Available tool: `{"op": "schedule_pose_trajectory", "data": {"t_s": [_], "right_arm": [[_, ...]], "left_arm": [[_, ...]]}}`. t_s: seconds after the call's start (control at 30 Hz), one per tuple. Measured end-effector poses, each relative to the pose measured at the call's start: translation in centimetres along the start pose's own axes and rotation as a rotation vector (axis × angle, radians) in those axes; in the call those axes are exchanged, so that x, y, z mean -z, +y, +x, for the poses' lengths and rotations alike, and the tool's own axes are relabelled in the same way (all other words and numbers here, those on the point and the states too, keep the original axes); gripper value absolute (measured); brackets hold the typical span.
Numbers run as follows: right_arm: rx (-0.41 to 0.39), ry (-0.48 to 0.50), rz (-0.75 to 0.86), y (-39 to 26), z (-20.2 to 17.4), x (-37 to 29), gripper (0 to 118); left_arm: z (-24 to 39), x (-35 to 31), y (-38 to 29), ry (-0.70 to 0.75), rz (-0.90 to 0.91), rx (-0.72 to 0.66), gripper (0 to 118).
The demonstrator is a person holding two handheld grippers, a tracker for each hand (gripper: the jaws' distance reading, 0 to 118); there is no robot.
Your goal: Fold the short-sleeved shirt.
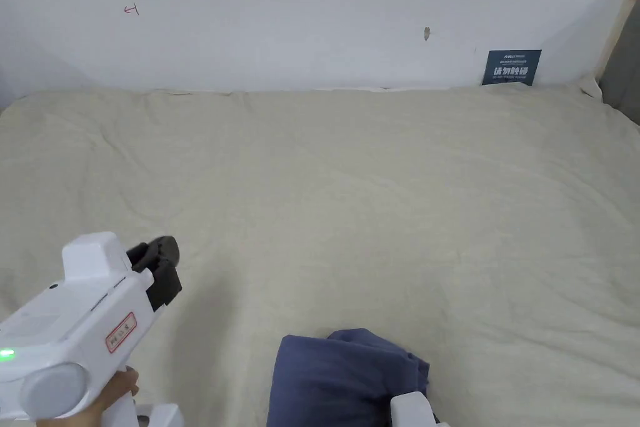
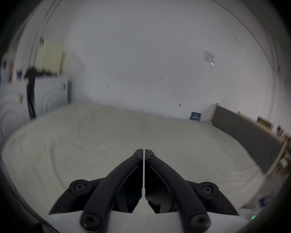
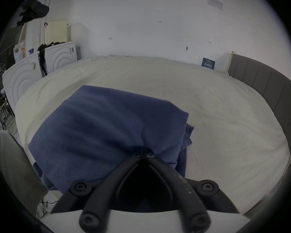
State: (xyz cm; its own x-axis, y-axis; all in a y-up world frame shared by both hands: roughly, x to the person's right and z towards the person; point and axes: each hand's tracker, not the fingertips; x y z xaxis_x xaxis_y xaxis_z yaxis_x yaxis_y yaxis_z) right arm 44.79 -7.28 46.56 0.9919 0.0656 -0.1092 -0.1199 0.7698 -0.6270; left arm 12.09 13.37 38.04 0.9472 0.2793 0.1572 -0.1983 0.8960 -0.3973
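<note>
— Well, where is the shirt [image 1: 347, 378] sitting right now?

— In the head view it is lying at about six o'clock, a bundled blue heap on the near edge of the cream bed cover [image 1: 375, 197]. In the right gripper view the same shirt [image 3: 107, 129] is spreading from the centre out toward nine o'clock, with looser folds trailing off at three o'clock.

— And the right gripper [image 3: 144, 150]?

— Its jaws are pressing together with a pinch of the blue cloth caught between the tips, so it is gripping the shirt. The fabric is puckering right where the tips are meeting.

— What is the left gripper [image 2: 144, 150] doing?

— It is hanging above the bed cover with nothing in it; its jaws are lying closed, with just a hairline slit between them. In the head view the left gripper [image 1: 164, 259] is showing at eight o'clock, well apart from the shirt, with a hand [image 1: 115, 387] wrapping the white handle.

— Anything behind?

— A dark blue sign [image 1: 511, 67] is leaning against the white wall [image 1: 312, 9] at one o'clock.
</note>
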Motion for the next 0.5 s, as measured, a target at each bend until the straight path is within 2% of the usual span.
{"op": "schedule_pose_trajectory", "data": {"t_s": [0.03, 0.07, 0.1, 0.13, 0.17, 0.2, 0.23, 0.27, 0.43, 0.5], "right_arm": [[-0.004, 0.003, 0.001, 0.0, 0.1, 0.0, 1], [-0.003, 0.007, 0.0, 0.0, 0.2, 0.0, 1], [0.004, 0.012, -0.003, 0.1, 0.3, 0.0, 1], [0.008, 0.017, -0.005, 0.1, 0.4, 0.0, 1], [0.013, 0.021, -0.008, 0.2, 0.5, 0.0, 1], [0.019, 0.026, -0.009, 0.2, 0.6, 0.0, 1], [0.025, 0.029, -0.01, 0.2, 0.7, 0.1, 1], [0.03, 0.032, -0.01, 0.2, 0.7, 0.1, 1], [0.047, 0.043, -0.01, 0.2, 1.0, 0.1, 1], [0.059, 0.051, -0.013, 0.2, 1.2, 0.2, 1]], "left_arm": [[-0.5, 0.6, -0.4, -0.026, -0.057, -0.061, 19], [-1.0, 1.4, -1.1, -0.066, -0.109, -0.124, 35], [-1.5, 2.2, -1.8, -0.1, -0.166, -0.191, 60], [-1.3, 2.5, -2.2, -0.122, -0.223, -0.231, 92], [-1.3, 3.2, -3.0, -0.146, -0.282, -0.268, 106], [-1.5, 4.2, -4.0, -0.165, -0.349, -0.302, 111], [-1.5, 4.9, -4.8, -0.177, -0.405, -0.309, 111], [-2.4, 5.9, -6.3, -0.178, -0.42, -0.321, 118], [-3.4, 10.0, -10.3, -0.263, -0.632, -0.331, 118], [-3.4, 11.2, -11.7, -0.326, -0.678, -0.311, 112]]}}
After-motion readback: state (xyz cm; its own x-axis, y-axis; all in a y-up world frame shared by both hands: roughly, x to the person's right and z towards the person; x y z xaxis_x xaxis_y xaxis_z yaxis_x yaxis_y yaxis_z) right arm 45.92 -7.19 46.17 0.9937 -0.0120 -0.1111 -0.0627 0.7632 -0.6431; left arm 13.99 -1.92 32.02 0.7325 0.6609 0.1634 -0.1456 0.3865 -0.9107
